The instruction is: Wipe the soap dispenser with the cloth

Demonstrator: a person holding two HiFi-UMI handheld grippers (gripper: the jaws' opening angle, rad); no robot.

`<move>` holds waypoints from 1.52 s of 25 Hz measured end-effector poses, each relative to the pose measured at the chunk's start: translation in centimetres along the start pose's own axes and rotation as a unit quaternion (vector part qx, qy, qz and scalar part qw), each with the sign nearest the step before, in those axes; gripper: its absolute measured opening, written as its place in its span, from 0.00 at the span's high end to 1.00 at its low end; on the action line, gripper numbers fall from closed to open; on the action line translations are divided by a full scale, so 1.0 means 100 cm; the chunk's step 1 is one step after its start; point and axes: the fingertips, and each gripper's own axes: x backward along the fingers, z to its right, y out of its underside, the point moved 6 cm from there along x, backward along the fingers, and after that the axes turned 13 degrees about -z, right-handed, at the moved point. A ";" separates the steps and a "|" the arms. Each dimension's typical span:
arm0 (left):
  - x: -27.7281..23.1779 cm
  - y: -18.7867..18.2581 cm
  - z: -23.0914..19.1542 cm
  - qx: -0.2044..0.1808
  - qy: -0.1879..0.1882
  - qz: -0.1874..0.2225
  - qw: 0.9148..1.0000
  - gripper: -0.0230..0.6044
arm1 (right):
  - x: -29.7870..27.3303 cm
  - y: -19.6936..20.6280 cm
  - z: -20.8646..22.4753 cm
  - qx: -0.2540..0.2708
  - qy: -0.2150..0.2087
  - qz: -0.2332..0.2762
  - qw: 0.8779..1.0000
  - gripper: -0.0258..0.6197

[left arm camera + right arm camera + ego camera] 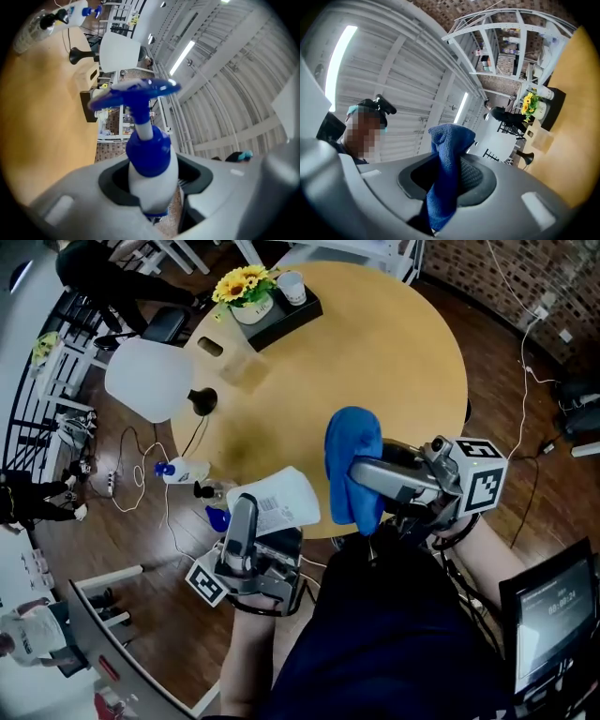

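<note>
The soap dispenser (150,159) is best kept steady by its neck in the clenched left tongs (152,197) while the cloth (352,442), pinched in the right tongs (364,474), is drawn firmly over its body. The dispenser is held over the tabletop (394,362) edge, just beside the hanging cloth; whether they touch cannot be told.

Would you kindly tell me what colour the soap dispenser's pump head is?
The pump head is blue, seen best in the left gripper view.
</note>
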 end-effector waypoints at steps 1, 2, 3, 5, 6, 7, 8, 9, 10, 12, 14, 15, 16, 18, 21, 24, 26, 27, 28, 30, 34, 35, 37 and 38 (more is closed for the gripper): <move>0.000 0.000 0.000 -0.003 -0.003 -0.003 1.000 0.63 | -0.005 0.000 -0.004 0.017 -0.001 -0.019 1.000 0.80; 0.000 0.001 0.000 -0.005 -0.007 -0.007 1.000 0.63 | -0.011 0.001 -0.009 0.034 -0.001 -0.040 0.999 0.80; 0.000 0.002 -0.001 -0.007 -0.010 -0.010 1.000 0.63 | -0.017 0.004 -0.012 0.049 0.000 -0.059 0.997 0.80; -0.001 0.005 -0.001 -0.006 -0.014 -0.014 1.000 0.63 | -0.029 0.013 -0.016 0.067 0.006 -0.085 0.994 0.80; -0.002 0.007 0.000 -0.005 -0.014 -0.015 1.000 0.63 | -0.033 0.017 -0.016 0.067 0.010 -0.090 0.994 0.80; -0.002 0.007 0.000 -0.005 -0.014 -0.016 1.000 0.63 | -0.035 0.020 -0.014 0.062 0.013 -0.088 0.994 0.80; -0.002 0.007 0.000 -0.006 -0.015 -0.016 1.000 0.63 | -0.036 0.021 -0.011 0.052 0.015 -0.083 0.995 0.80; -0.001 0.006 0.000 -0.007 -0.017 -0.016 1.000 0.63 | -0.035 0.022 -0.007 0.043 0.018 -0.077 0.996 0.80; 0.000 0.006 -0.001 -0.007 -0.018 -0.015 1.000 0.63 | -0.033 0.023 -0.003 0.035 0.024 -0.073 0.996 0.80; 0.001 0.004 -0.001 -0.004 -0.016 -0.013 1.000 0.63 | -0.029 0.026 0.006 0.024 0.042 -0.072 0.996 0.80; 0.003 0.004 0.001 -0.006 -0.014 -0.013 1.000 0.63 | -0.025 0.031 0.014 0.014 0.061 -0.074 0.995 0.80; 0.004 0.005 0.001 -0.006 -0.014 -0.012 1.000 0.63 | -0.023 0.033 0.018 0.009 0.070 -0.075 0.995 0.80; 0.005 0.005 0.001 -0.005 -0.014 -0.012 1.000 0.63 | -0.020 0.036 0.022 0.004 0.081 -0.075 0.994 0.80; 0.006 0.006 0.002 -0.004 -0.012 -0.012 1.000 0.63 | -0.013 0.040 0.030 -0.008 0.104 -0.073 0.992 0.81; 0.005 0.006 0.003 -0.011 -0.016 -0.013 1.000 0.63 | -0.002 0.037 0.034 -0.016 0.113 -0.058 0.992 0.81; 0.006 0.005 0.003 -0.019 -0.027 -0.016 0.999 0.63 | 0.006 0.020 0.021 0.009 0.096 -0.039 0.995 0.80; 0.006 0.004 0.001 -0.022 -0.034 -0.019 0.999 0.63 | 0.007 0.009 0.006 0.050 0.077 -0.046 0.995 0.80; 0.006 0.003 0.000 -0.023 -0.036 -0.021 0.999 0.63 | 0.005 0.005 -0.004 0.079 0.066 -0.059 0.993 0.80; 0.006 0.003 0.000 -0.022 -0.036 -0.021 0.999 0.63 | 0.002 0.004 -0.013 0.112 0.055 -0.079 0.989 0.80; 0.004 0.003 0.001 -0.018 -0.030 -0.023 0.999 0.63 | -0.007 0.010 -0.029 0.175 0.038 -0.131 0.975 0.80; -0.001 0.004 0.005 -0.015 -0.018 -0.033 0.999 0.63 | -0.026 0.035 -0.045 0.209 0.011 -0.201 0.957 0.80; -0.003 0.005 0.005 -0.016 -0.017 -0.037 0.999 0.63 | -0.029 0.037 -0.046 0.208 0.009 -0.201 0.957 0.80; -0.005 0.008 0.005 -0.017 -0.019 -0.044 0.999 0.63 | -0.031 0.036 -0.044 0.209 0.011 -0.189 0.960 0.80; -0.005 0.009 0.005 -0.020 -0.022 -0.048 0.998 0.63 | -0.030 0.034 -0.042 0.214 0.015 -0.182 0.960 0.80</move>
